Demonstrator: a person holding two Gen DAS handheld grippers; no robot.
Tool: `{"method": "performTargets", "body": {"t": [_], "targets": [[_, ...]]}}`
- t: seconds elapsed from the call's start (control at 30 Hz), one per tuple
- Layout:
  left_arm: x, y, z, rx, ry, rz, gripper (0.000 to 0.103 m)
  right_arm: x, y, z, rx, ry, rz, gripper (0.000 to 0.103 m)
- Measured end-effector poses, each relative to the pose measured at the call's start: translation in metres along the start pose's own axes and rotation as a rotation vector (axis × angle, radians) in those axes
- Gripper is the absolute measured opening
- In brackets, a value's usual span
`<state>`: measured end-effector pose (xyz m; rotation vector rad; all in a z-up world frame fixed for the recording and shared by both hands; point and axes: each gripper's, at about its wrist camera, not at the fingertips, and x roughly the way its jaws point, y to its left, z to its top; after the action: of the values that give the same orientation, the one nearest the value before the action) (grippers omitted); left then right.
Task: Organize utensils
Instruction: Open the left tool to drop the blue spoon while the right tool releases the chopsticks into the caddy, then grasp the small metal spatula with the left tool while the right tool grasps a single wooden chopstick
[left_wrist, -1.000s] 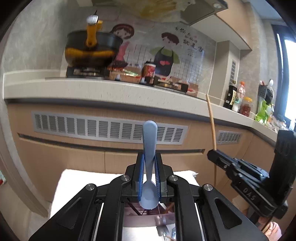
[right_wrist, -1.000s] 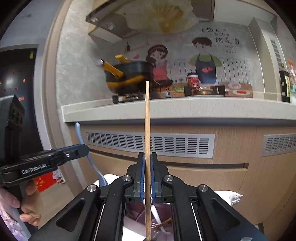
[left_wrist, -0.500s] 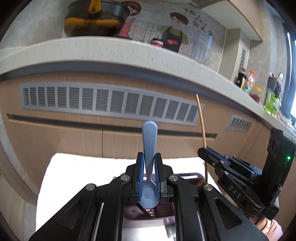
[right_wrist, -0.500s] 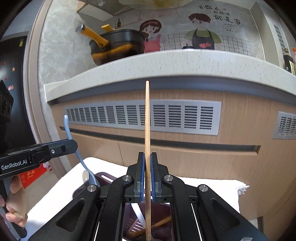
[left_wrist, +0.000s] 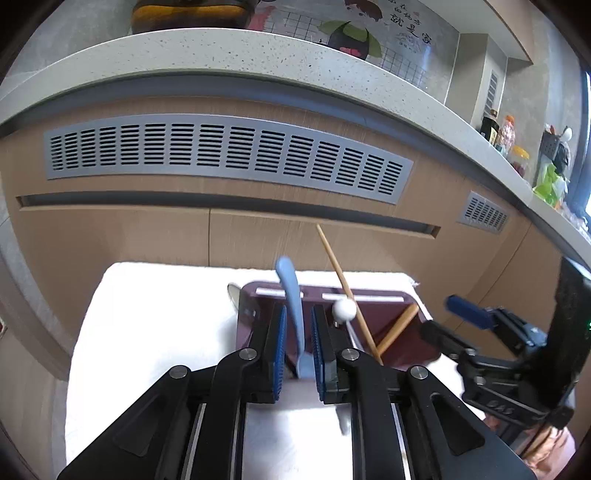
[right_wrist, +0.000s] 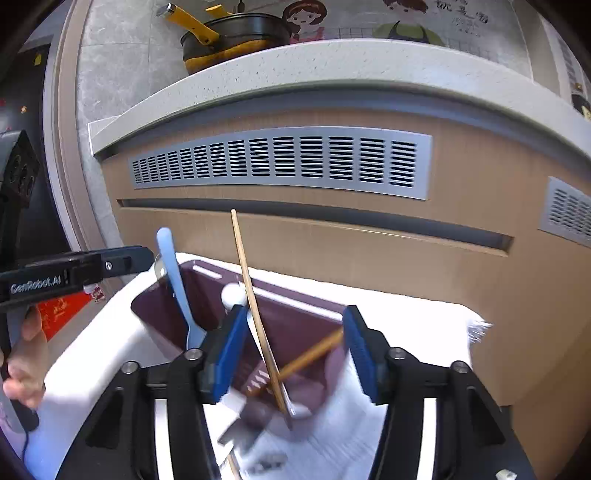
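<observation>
1. My left claw (left_wrist: 298, 345) is opening, still narrow; the blue spoon (left_wrist: 291, 295) stands between its pads, leaning left, and no longer looks pinched.
2. My right claw (right_wrist: 291, 350) is opening, already wide; the chopstick (right_wrist: 251, 291) stands free between its pads, tipped left.
3. Both utensils stand in the maroon holder (left_wrist: 373, 306) on the white cloth (left_wrist: 155, 317), beside a white-knobbed utensil (left_wrist: 344, 309) and a second chopstick (left_wrist: 397, 328) that lies slanted.
4. Risk: the loose chopstick may topple over the holder's rim, since nothing steadies its top.
5. Risk: a pad brushing the spoon handle on my way out could drag it or tip the holder.
6. Room: the cabinet front (left_wrist: 110, 236) lies close beyond the cloth's far edge. Open cloth lies left. My two claws crowd each other over the holder, so I judge straight up and back the clearest exit.
</observation>
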<state>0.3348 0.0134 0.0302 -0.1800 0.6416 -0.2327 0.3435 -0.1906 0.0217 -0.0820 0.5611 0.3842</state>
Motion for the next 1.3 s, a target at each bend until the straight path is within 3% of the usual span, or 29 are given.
{"method": "performTargets", "body": {"t": [0.13,0.2,0.37,0.43,0.5,0.7,0.77,0.83,0.9,0.97,1.07,1.3], "targets": [[-0.016,-0.001,-0.021,-0.003,0.018,0.000,0.025,-0.028,0.003,-0.015,-0.018,0.003,-0.038,0.084],[-0.021,-0.001,-0.032,-0.006,0.035,0.000,0.029,-0.039,0.008,-0.025,-0.045,0.018,-0.056,0.091],[-0.026,-0.005,-0.065,0.014,0.110,0.002,0.035,-0.050,0.029,-0.053,-0.194,0.064,-0.183,0.092],[-0.025,-0.006,-0.081,0.033,0.156,0.006,0.037,-0.047,0.033,-0.066,-0.228,0.100,-0.214,0.103],[-0.023,-0.006,-0.093,0.041,0.195,0.015,0.037,-0.039,0.037,-0.078,-0.242,0.157,-0.199,0.102],[-0.021,0.004,-0.119,0.024,0.282,0.026,0.037,-0.018,0.035,-0.105,-0.180,0.292,-0.033,0.102],[-0.020,0.004,-0.124,0.024,0.298,0.028,0.037,-0.012,0.034,-0.110,-0.169,0.320,0.000,0.094],[-0.019,0.004,-0.126,0.022,0.312,0.021,0.037,-0.007,0.033,-0.113,-0.167,0.356,0.000,0.057],[-0.016,0.001,-0.127,0.017,0.328,0.000,0.037,0.000,0.028,-0.116,-0.139,0.407,0.031,0.042],[-0.010,-0.004,-0.125,0.015,0.345,-0.026,0.039,0.001,0.023,-0.120,-0.102,0.429,0.058,0.037],[0.000,-0.016,-0.119,0.024,0.354,-0.052,0.051,-0.007,0.019,-0.124,-0.090,0.445,0.053,0.011],[0.043,-0.047,-0.103,0.004,0.400,-0.090,0.055,-0.039,0.003,-0.138,-0.024,0.448,0.007,0.005]]}}
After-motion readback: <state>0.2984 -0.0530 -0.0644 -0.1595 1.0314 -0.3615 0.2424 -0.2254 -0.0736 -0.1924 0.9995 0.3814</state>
